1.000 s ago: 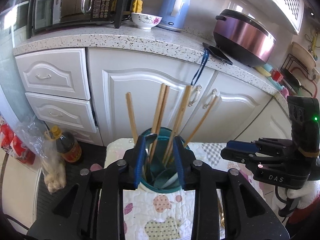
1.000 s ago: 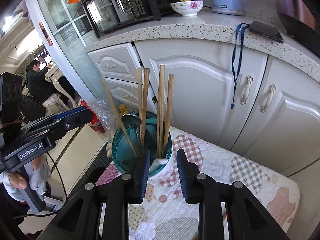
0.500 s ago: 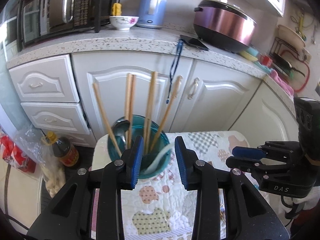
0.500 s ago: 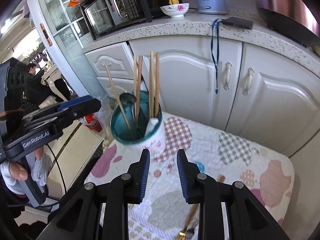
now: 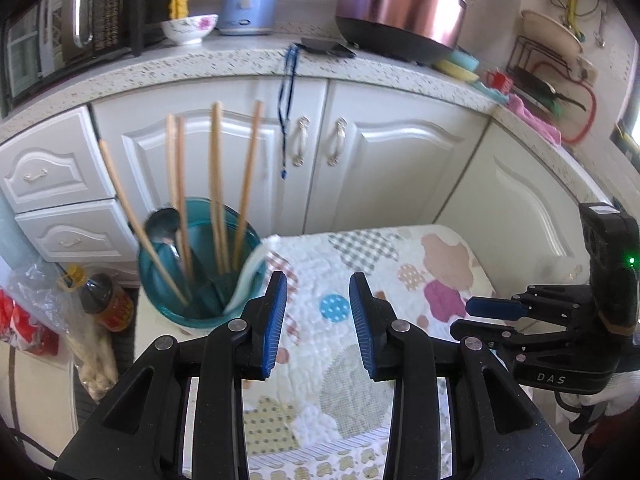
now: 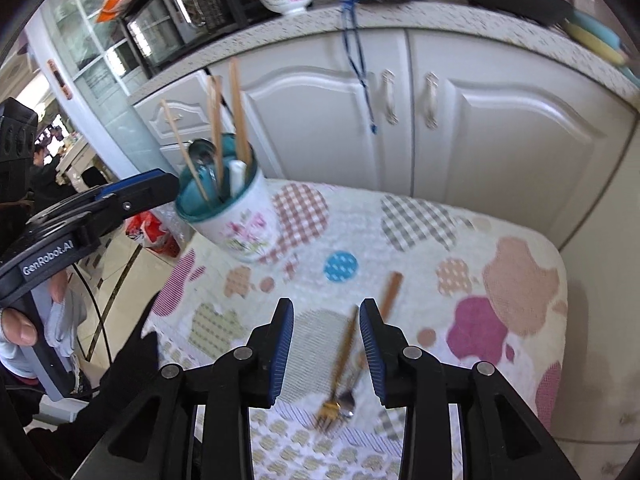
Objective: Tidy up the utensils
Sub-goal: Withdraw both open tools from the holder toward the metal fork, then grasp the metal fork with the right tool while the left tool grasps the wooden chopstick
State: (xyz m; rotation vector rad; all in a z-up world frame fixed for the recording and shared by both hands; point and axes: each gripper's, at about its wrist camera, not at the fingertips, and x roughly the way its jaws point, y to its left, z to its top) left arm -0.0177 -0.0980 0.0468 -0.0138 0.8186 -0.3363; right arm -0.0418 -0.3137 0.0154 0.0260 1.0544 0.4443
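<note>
Right gripper hangs narrowly open and empty; I should straddle the fork at six o'clock squarely before closing.

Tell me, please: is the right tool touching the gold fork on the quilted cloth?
Cannot tell. In the right wrist view the right tool stands open with the gold fork in line between its pads, but blur hides whether a pad meets it.

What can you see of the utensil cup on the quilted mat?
The utensil cup looks ceramic: white outside with a pink floral print, teal inside and on the rim. It stands at the quilted mat's far left corner, holding five wooden chopsticks, a metal spoon and a white spoon. Neither tool touches it.
</note>
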